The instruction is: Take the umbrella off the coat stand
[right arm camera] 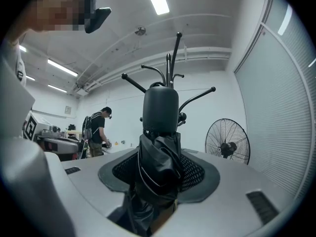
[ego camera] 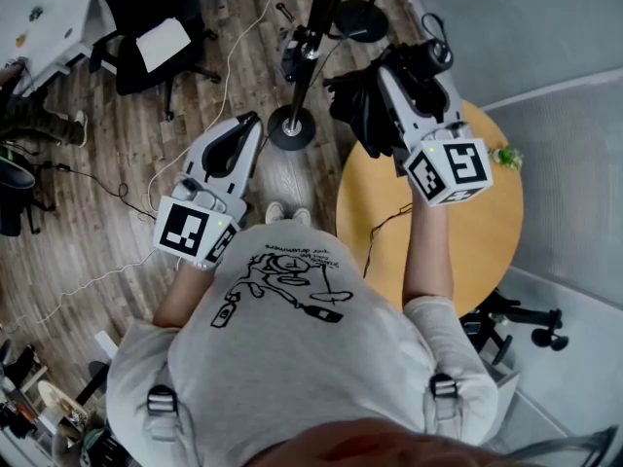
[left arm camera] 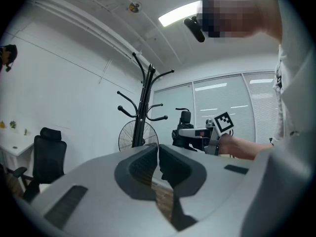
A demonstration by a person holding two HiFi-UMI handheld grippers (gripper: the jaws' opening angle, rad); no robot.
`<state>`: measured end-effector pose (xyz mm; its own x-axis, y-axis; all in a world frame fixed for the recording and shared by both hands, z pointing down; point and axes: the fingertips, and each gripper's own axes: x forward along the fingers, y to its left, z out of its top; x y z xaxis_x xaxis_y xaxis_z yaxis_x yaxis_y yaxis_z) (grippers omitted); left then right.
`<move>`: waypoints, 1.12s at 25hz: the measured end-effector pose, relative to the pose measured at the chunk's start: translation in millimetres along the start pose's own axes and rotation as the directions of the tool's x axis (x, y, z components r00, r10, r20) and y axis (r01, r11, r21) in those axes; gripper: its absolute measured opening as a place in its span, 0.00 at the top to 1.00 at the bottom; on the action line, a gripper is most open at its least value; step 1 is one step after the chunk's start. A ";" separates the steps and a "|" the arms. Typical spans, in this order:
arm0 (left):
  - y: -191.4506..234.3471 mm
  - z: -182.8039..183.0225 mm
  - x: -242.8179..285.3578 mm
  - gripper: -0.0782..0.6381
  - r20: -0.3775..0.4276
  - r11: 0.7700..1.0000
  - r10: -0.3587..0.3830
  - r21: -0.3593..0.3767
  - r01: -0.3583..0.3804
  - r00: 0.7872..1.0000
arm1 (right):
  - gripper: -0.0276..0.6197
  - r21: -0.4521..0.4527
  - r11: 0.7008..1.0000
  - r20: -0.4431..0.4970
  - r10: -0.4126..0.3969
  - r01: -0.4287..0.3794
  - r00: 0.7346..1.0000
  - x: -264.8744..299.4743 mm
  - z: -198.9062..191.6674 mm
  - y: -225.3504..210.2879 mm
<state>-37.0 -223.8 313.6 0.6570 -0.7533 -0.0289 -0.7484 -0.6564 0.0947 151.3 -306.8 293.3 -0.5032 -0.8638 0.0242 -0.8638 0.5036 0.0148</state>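
Observation:
A folded black umbrella (right arm camera: 159, 147) with a rounded black handle (right arm camera: 160, 110) stands upright between the pads of my right gripper (right arm camera: 159, 174), which is shut on it. In the head view the right gripper (ego camera: 394, 76) carries the umbrella (ego camera: 358, 105) over the edge of a round table, to the right of the black coat stand (ego camera: 313, 37). The stand's hooked arms (right arm camera: 170, 68) show behind the umbrella, apart from it. My left gripper (ego camera: 248, 126) is held level on the left, jaws together (left arm camera: 158, 154) with nothing between them, and faces the coat stand (left arm camera: 143, 110).
A round wooden table (ego camera: 438, 241) lies below the right gripper. The stand's round base (ego camera: 292, 127) sits on the wood floor among cables. A black office chair (ego camera: 146, 27) is at the back left, a floor fan (right arm camera: 227, 142) at the right, and a person (right arm camera: 98, 127) stands far off.

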 end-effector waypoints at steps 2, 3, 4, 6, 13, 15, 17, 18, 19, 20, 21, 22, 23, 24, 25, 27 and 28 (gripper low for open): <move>-1.0 -0.2 0.6 0.87 0.000 1.000 -0.002 -0.001 0.002 1.000 | 0.60 0.002 1.000 0.005 0.013 -0.013 1.000 -5.5 2.7 7.5; -1.5 -0.5 0.8 0.87 0.000 1.000 -0.004 -0.001 0.004 1.000 | 0.60 0.001 1.000 0.006 0.019 -0.019 1.000 -8.2 3.7 11.3; -1.9 -0.7 0.8 0.87 -0.001 1.000 -0.005 -0.001 0.005 1.000 | 0.60 -0.002 1.000 0.007 0.023 -0.023 1.000 -10.9 4.6 15.1; -2.5 -0.8 0.6 0.87 -0.001 1.000 -0.006 -0.002 0.006 1.000 | 0.60 -0.018 0.999 0.006 0.031 -0.030 1.000 -16.5 6.0 22.5; -0.1 -0.6 0.9 0.87 -0.003 1.000 -0.003 0.000 0.003 1.000 | 0.60 -0.033 0.997 0.006 0.075 -0.075 0.997 -35.2 9.5 47.7; -0.4 -0.1 2.2 0.87 -0.004 1.000 -0.004 0.000 0.004 1.000 | 0.60 -0.032 0.996 0.008 0.089 -0.088 0.996 -39.1 10.9 54.0; -1.1 0.5 2.8 0.87 -0.005 1.000 -0.005 0.001 0.005 1.000 | 0.60 -0.040 0.995 0.009 0.095 -0.095 0.995 -42.9 12.6 60.1; -1.2 0.7 2.7 0.87 -0.005 1.000 -0.006 0.001 0.006 1.000 | 0.60 -0.045 0.994 0.009 0.096 -0.096 0.995 -44.7 13.2 63.1; -1.2 0.7 2.6 0.87 -0.005 1.000 -0.006 0.002 0.006 1.000 | 0.60 -0.049 0.994 0.010 0.097 -0.096 0.995 -46.5 13.4 65.8; -1.0 0.4 2.5 0.87 -0.005 1.000 -0.006 0.002 0.006 1.000 | 0.60 -0.052 0.994 0.010 0.098 -0.097 0.995 -48.4 13.2 68.2; -0.8 0.1 2.5 0.87 -0.006 1.000 -0.005 0.002 0.005 1.000 | 0.60 -0.051 0.994 0.010 0.099 -0.098 0.995 -50.3 12.6 70.3; -0.5 -0.2 2.6 0.87 -0.006 1.000 -0.005 0.002 0.005 1.000 | 0.60 -0.049 0.994 0.008 0.101 -0.101 0.995 -52.0 11.7 72.2; -0.4 -0.3 2.5 0.87 -0.007 1.000 -0.004 0.002 0.004 1.000 | 0.60 -0.047 0.994 0.005 0.104 -0.104 0.995 -53.4 10.7 74.0; -0.2 0.0 2.5 0.87 -0.007 1.000 -0.004 0.002 0.004 1.000 | 0.60 -0.045 0.993 0.001 0.106 -0.106 0.994 -54.6 9.6 75.8; -0.1 0.4 2.5 0.87 -0.007 1.000 -0.004 0.002 0.004 1.000 | 0.60 -0.043 0.993 -0.002 0.108 -0.108 0.994 -55.7 8.5 77.4; 0.5 1.6 2.6 0.87 -0.005 1.000 -0.004 0.003 0.004 1.000 | 0.60 -0.043 0.993 -0.008 0.106 -0.106 0.994 -57.6 6.2 80.3; 1.0 1.9 2.5 0.87 -0.004 1.000 -0.004 0.003 0.004 1.000 | 0.60 -0.044 0.994 -0.011 0.104 -0.105 0.994 -58.6 5.0 81.5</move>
<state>-36.2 -226.5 311.7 0.6605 -0.7504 -0.0254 -0.7460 -0.6596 0.0917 110.2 -215.2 288.1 -0.5902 -0.8064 0.0364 -0.8045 0.5913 0.0558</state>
